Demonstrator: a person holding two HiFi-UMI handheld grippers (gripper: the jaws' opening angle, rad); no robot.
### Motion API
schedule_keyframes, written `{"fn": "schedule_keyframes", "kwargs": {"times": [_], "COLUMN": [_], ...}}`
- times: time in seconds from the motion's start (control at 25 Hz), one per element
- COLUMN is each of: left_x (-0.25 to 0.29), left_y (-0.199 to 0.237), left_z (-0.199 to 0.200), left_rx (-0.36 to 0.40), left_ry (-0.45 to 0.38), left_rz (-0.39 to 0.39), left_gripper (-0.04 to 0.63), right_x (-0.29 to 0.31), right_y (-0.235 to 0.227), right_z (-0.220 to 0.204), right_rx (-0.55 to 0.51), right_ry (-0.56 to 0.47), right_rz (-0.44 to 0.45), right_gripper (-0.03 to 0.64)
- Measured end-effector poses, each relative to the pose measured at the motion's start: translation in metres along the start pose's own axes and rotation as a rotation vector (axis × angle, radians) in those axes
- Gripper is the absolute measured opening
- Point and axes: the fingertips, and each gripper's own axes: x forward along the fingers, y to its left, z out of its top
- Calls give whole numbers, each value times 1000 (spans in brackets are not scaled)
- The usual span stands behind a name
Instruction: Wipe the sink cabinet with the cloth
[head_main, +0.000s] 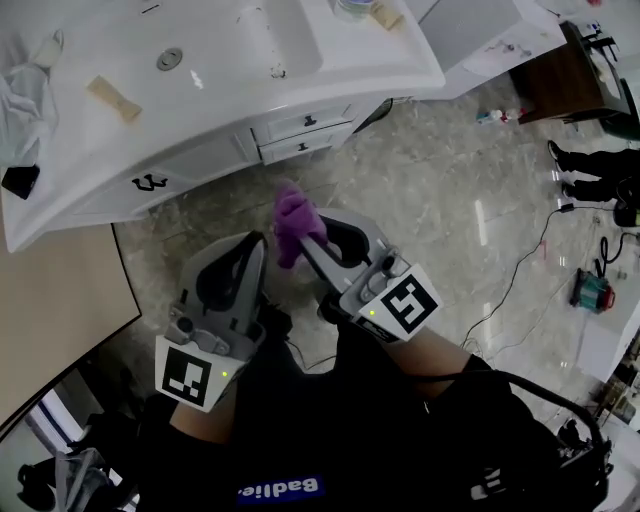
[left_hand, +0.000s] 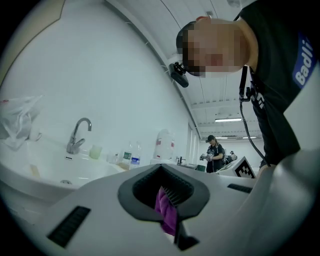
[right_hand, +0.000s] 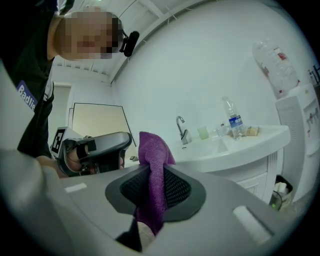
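The white sink cabinet (head_main: 300, 128) fills the top of the head view, with two small drawers below its basin rim. It also shows in the right gripper view (right_hand: 252, 167). My right gripper (head_main: 300, 240) (right_hand: 152, 187) is shut on a purple cloth (head_main: 293, 215) (right_hand: 151, 150) that sticks up past its jaws. It is held in front of the cabinet without touching it. My left gripper (head_main: 258, 243) (left_hand: 167, 200) is close beside it on the left. Its jaws are shut, with purple fabric (left_hand: 166, 212) pinched between the pads. I cannot tell if this is the same cloth.
On the counter lie a crumpled white bag (head_main: 25, 90), a beige piece (head_main: 112, 97) and a small black thing (head_main: 20, 180). A faucet (right_hand: 182, 129) and a bottle (right_hand: 233, 121) stand by the basin. Cables (head_main: 520, 270) cross the marble floor on the right. Another person (left_hand: 215, 152) stands far back.
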Motion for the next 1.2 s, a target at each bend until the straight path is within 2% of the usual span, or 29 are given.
{"fn": "schedule_keyframes", "kwargs": {"times": [0.28, 0.48, 0.84, 0.96, 1.2], "left_x": [25, 41, 42, 39, 40], "left_y": [59, 101, 148, 156, 159], "left_z": [-92, -156, -225, -244, -280], "left_rx": [4, 25, 109, 109, 108], "left_ry": [-21, -58, -148, -178, -178], "left_rz": [83, 108, 116, 109, 60], "left_gripper": [3, 3, 3, 3, 3], "right_x": [57, 102, 159, 168, 171], "right_y": [-68, -113, -156, -165, -175], "right_z": [-85, -137, -167, -168, -172], "right_rx": [-27, -78, -202, -252, -316], "right_ry": [-6, -11, -85, -108, -128], "right_rz": [-33, -84, -119, -142, -183], "right_gripper": [58, 58, 58, 58, 58]}}
